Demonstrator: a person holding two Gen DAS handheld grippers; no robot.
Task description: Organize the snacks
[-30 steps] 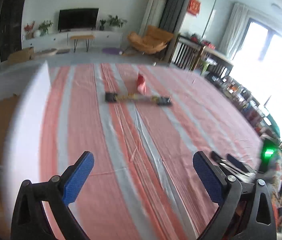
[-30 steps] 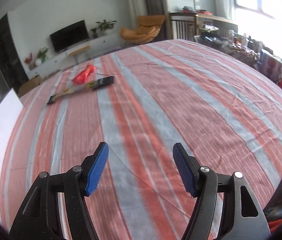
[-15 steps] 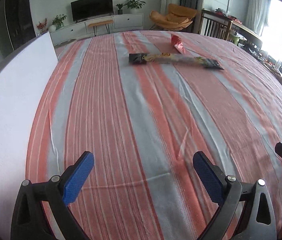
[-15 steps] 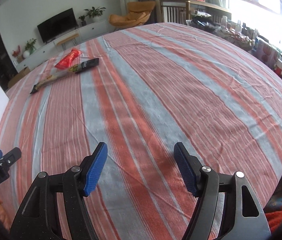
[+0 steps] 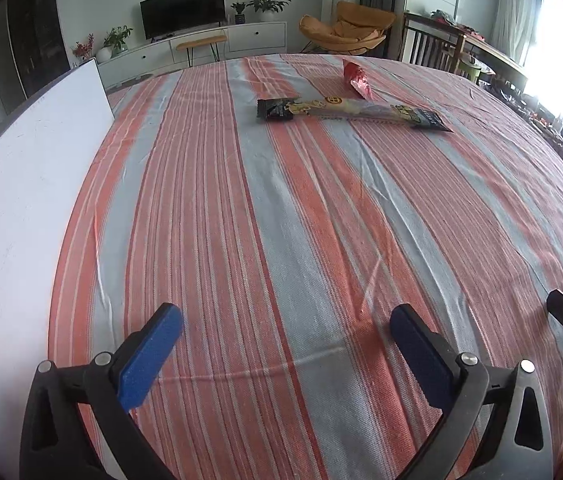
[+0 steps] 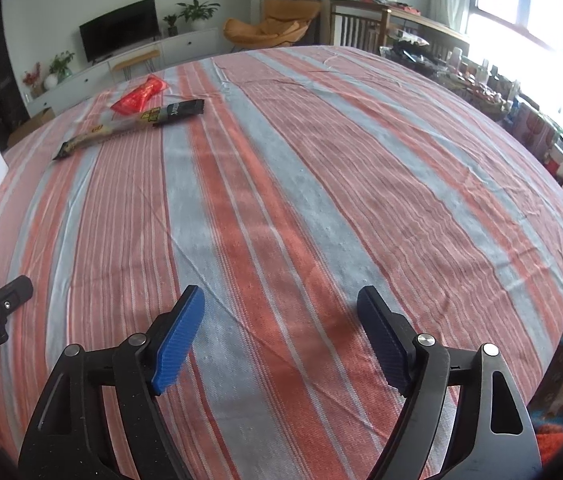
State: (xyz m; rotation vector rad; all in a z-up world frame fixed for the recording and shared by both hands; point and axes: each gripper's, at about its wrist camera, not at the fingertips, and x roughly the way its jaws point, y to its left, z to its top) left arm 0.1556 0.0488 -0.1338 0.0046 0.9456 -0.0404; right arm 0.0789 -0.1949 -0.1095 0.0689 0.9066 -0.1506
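Note:
Two snacks lie at the far side of the striped tablecloth (image 5: 281,220): a long yellow-and-black packet (image 5: 351,110) (image 6: 129,128) and, just behind it, a small red packet (image 5: 355,78) (image 6: 137,98). My left gripper (image 5: 285,328) hovers open over the near part of the cloth, nothing between its blue pads. My right gripper (image 6: 281,312) is also over the near cloth, its jaws opening wider, with nothing between them. Each gripper shows at the edge of the other's view.
A white board (image 5: 21,200) lies along the left edge of the table. Beyond the table are a TV unit (image 5: 185,44), an orange chair (image 5: 345,32) and a cluttered side table (image 6: 461,72) by the window on the right.
The left gripper dropped towards the table and tilted down, so the snacks now sit higher in its view. The right gripper's jaws spread wider. The left gripper came into the right view's left edge.

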